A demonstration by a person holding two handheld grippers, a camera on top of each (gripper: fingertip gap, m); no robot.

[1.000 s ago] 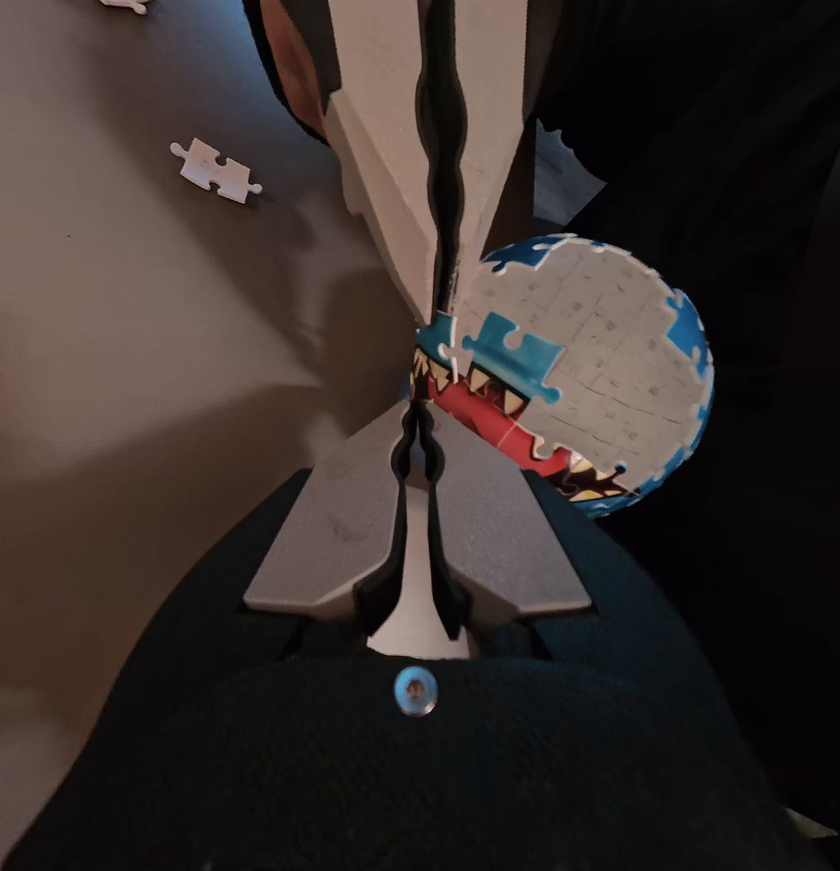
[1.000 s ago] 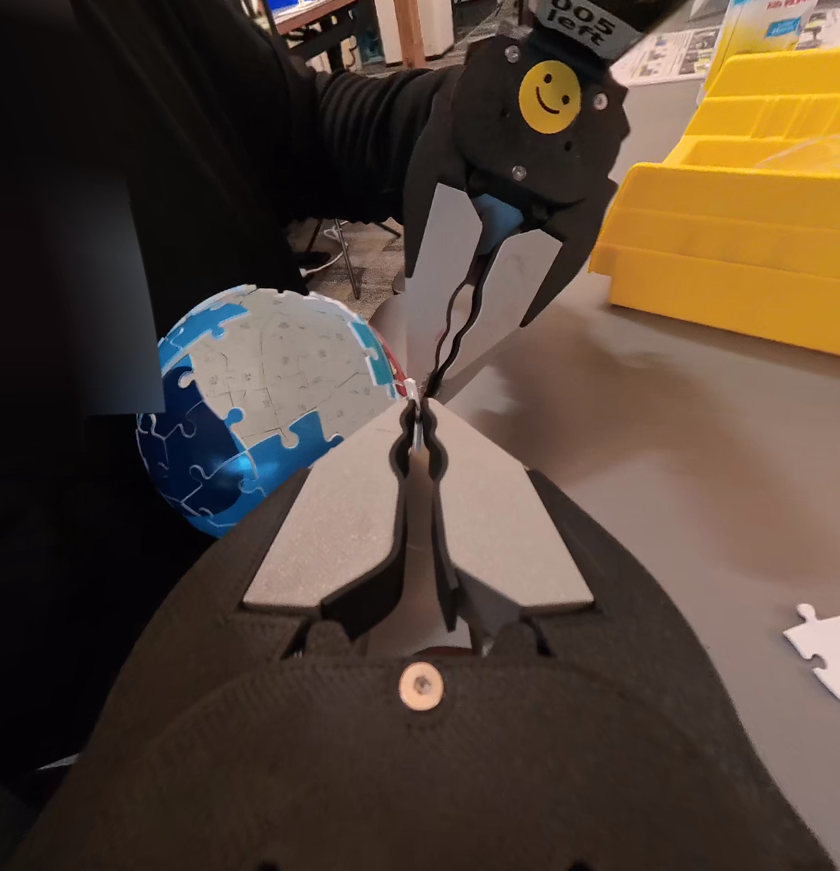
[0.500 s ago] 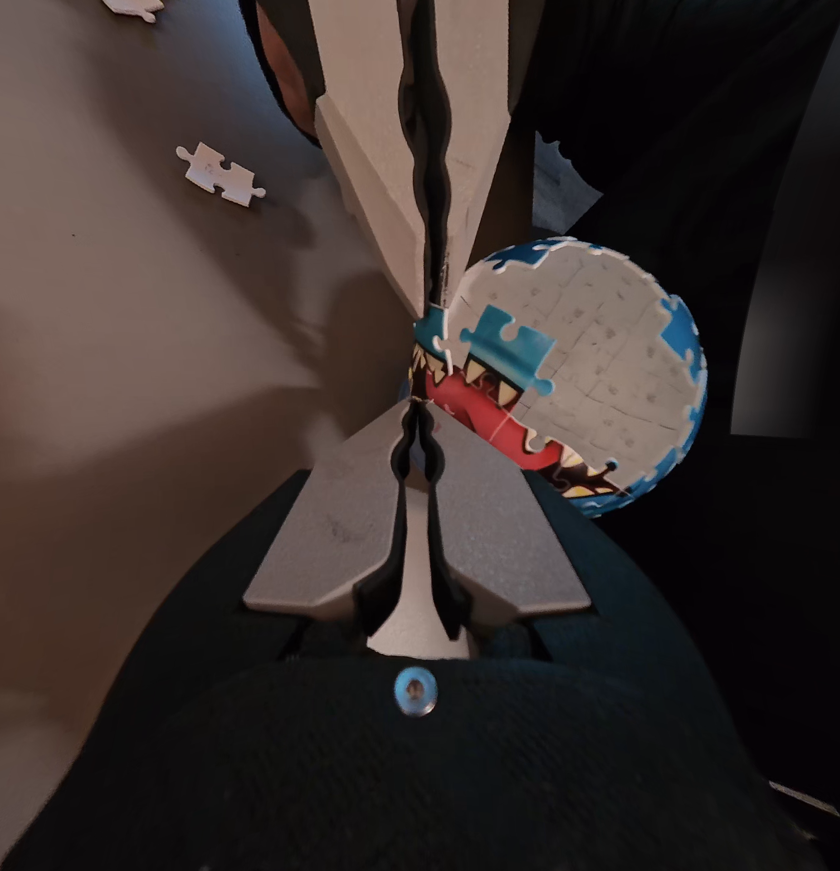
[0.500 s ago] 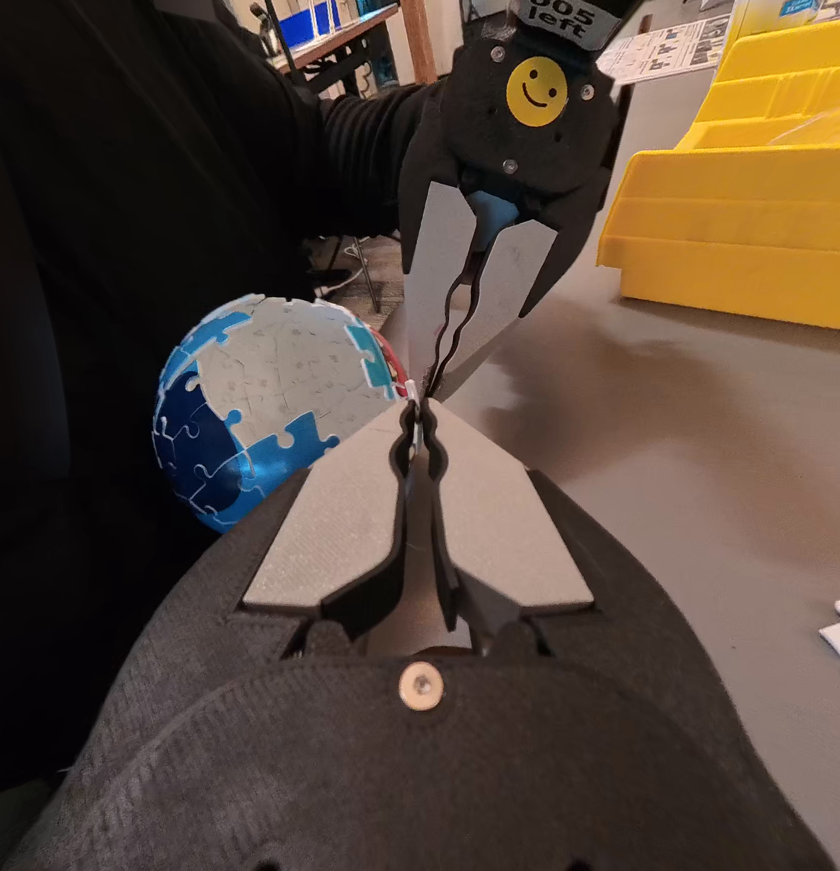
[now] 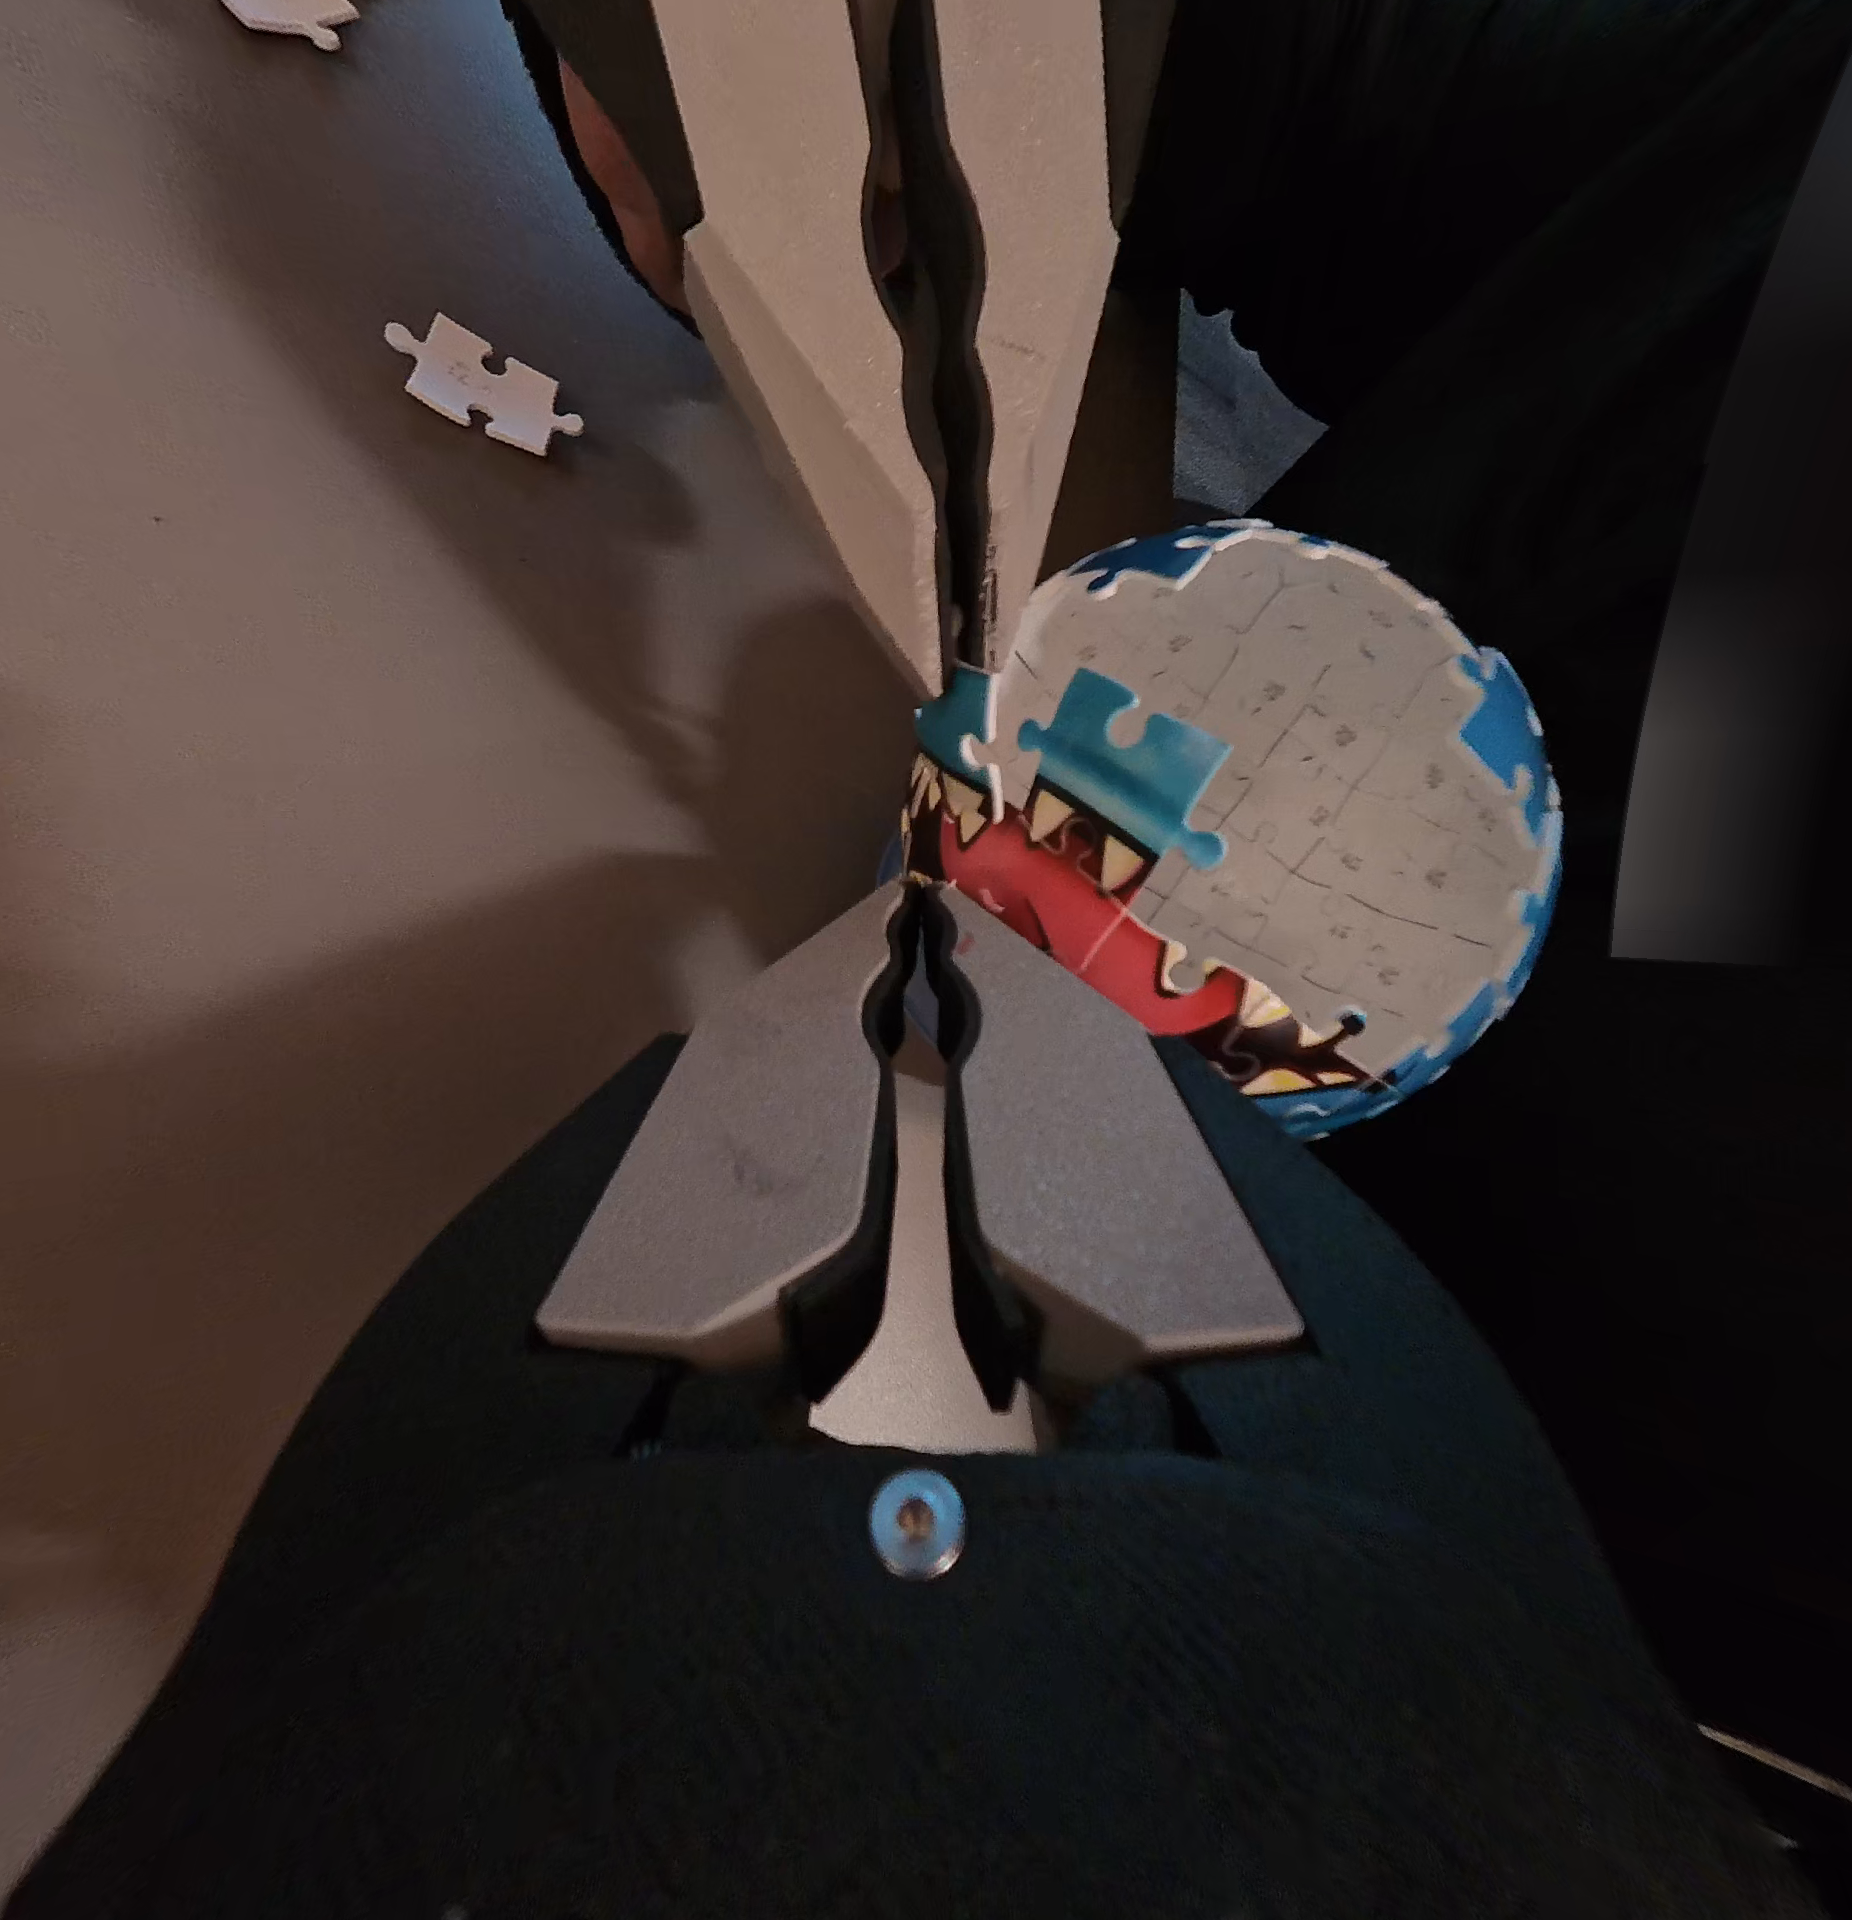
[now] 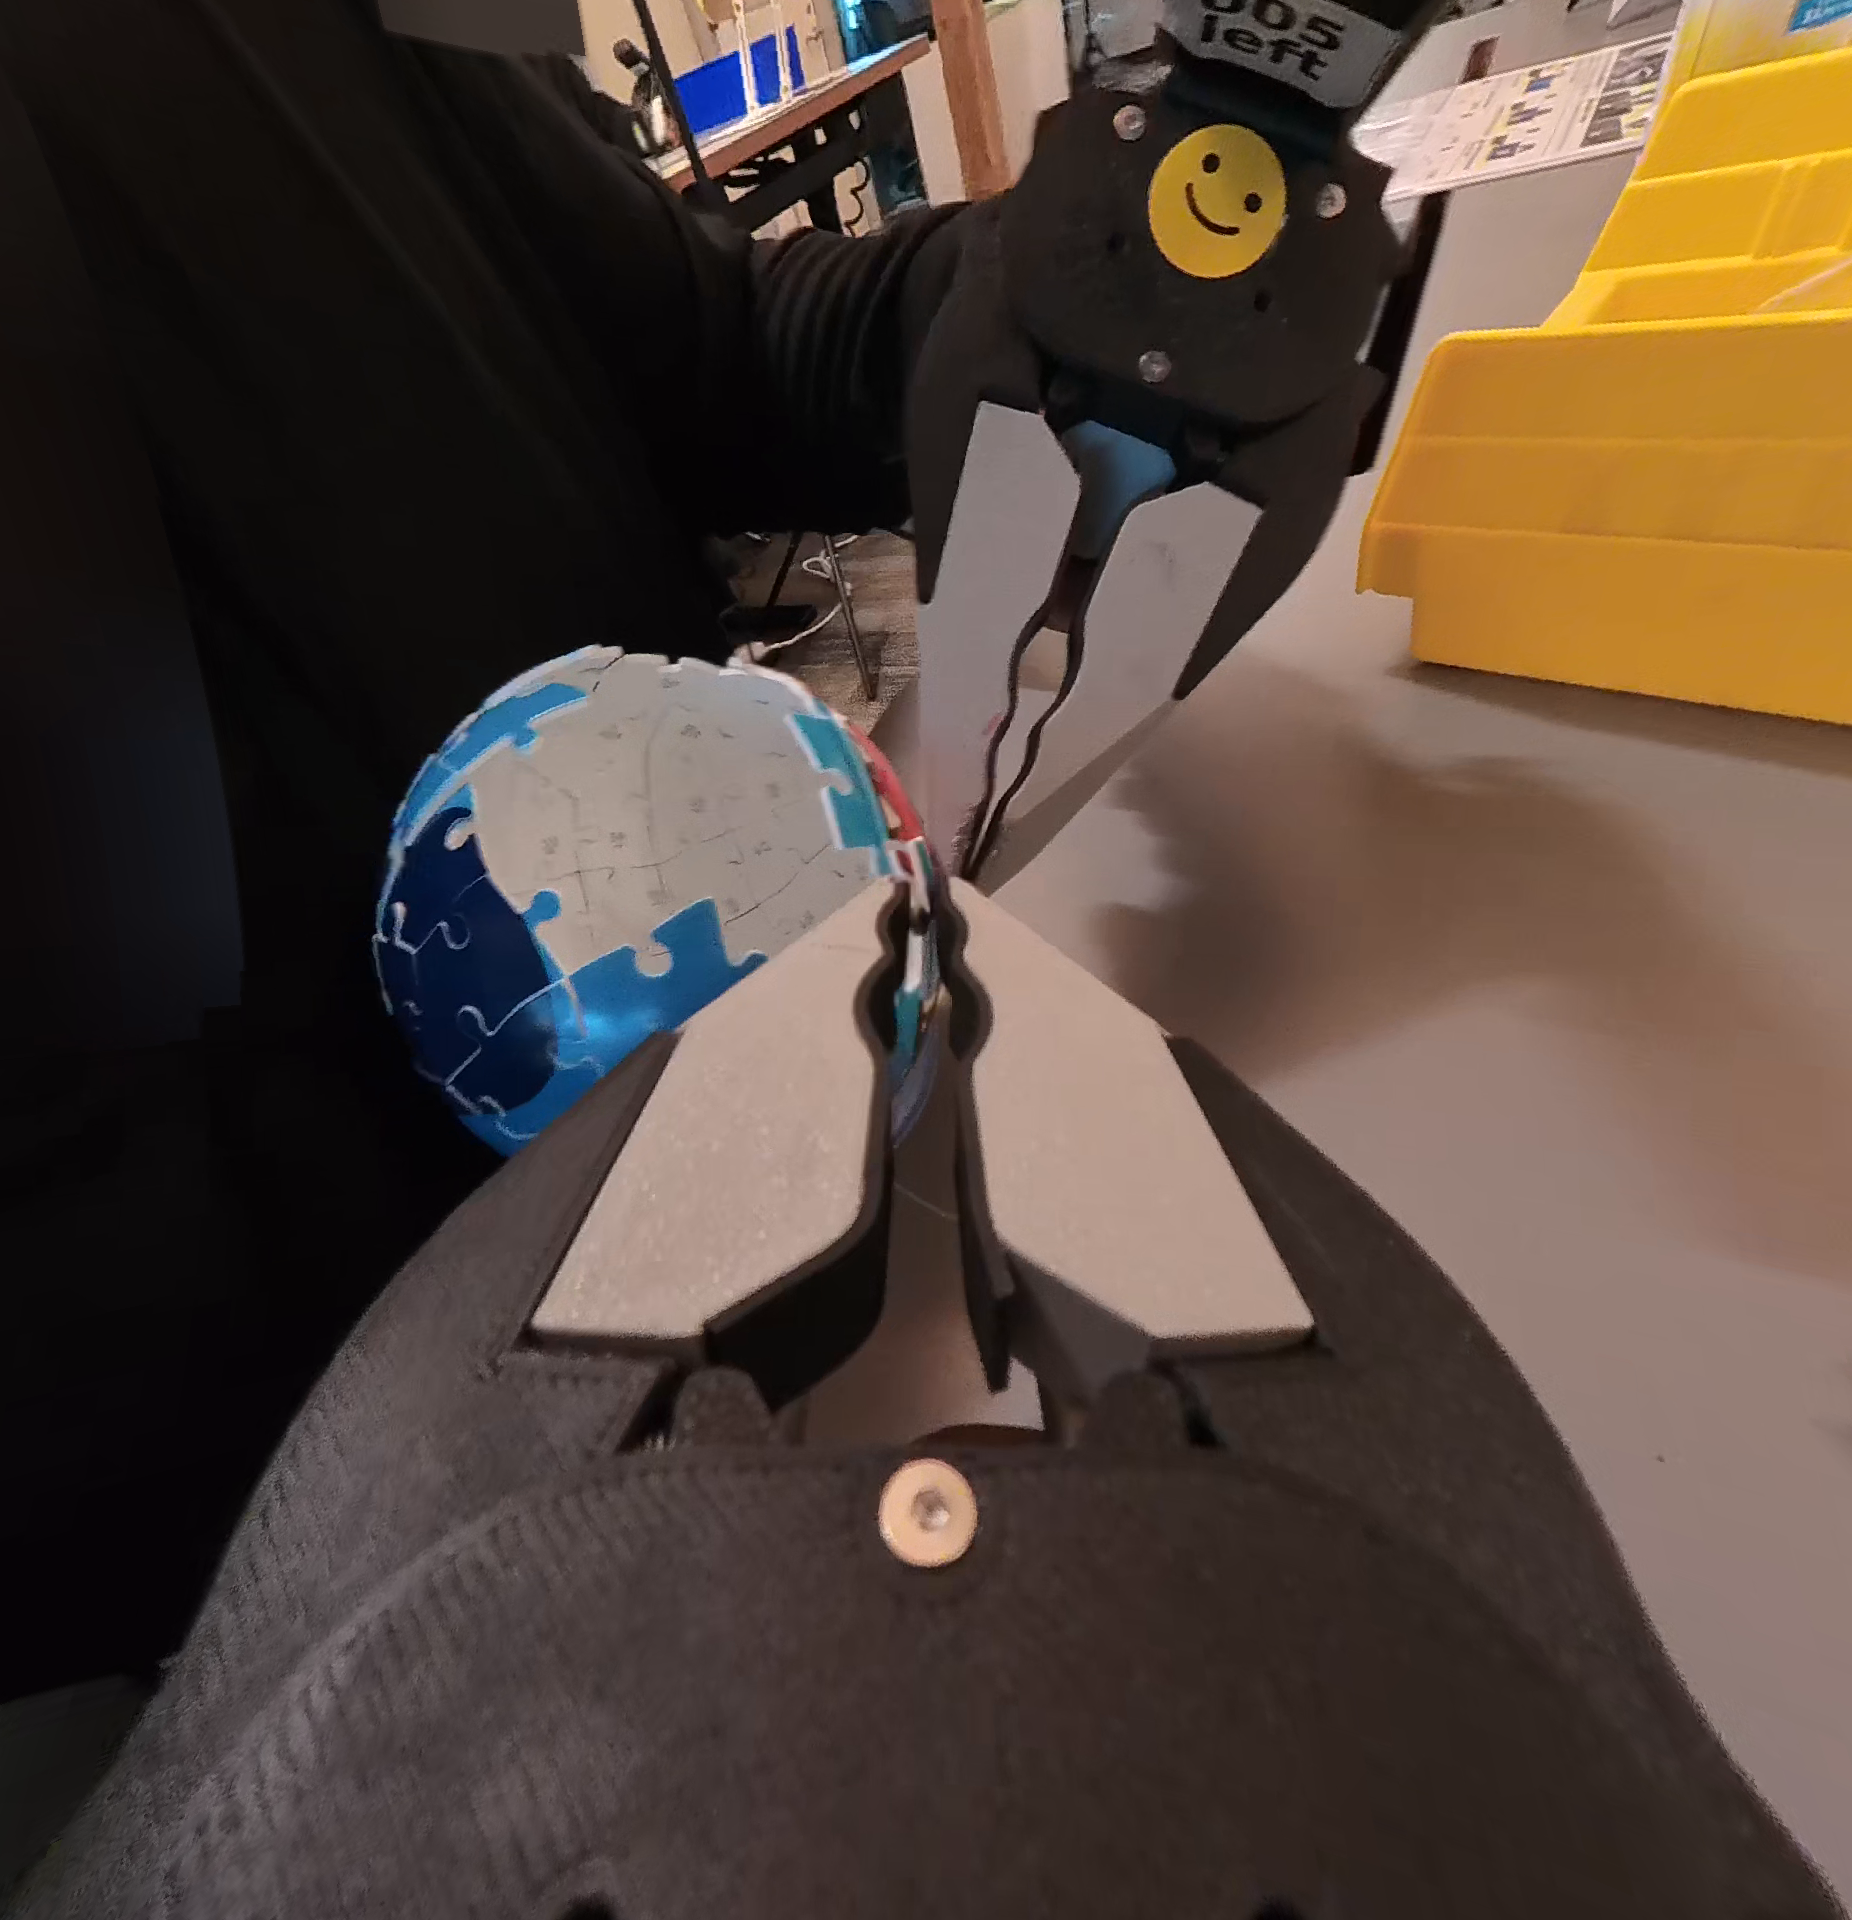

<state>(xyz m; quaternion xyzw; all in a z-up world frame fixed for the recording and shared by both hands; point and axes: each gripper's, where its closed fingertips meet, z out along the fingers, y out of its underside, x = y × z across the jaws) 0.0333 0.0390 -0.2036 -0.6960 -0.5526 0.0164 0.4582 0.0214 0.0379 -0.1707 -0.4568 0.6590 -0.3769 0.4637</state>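
Both grippers tip-to-tip, pinching puzzle ball rim.

Blue-and-grey puzzle ball with red toothed mouth; white loose piece; yellow bins.

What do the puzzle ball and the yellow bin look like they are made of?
The puzzle ball: thin curved interlocking pieces, probably rigid plastic; printed faces look glossy, with a sheen on the blue, and the plain grey-white undersides look matt. The yellow bin: moulded plastic by its look, with a smooth, slightly shiny surface and stepped ribs. Neither can be settled for certain by sight alone.
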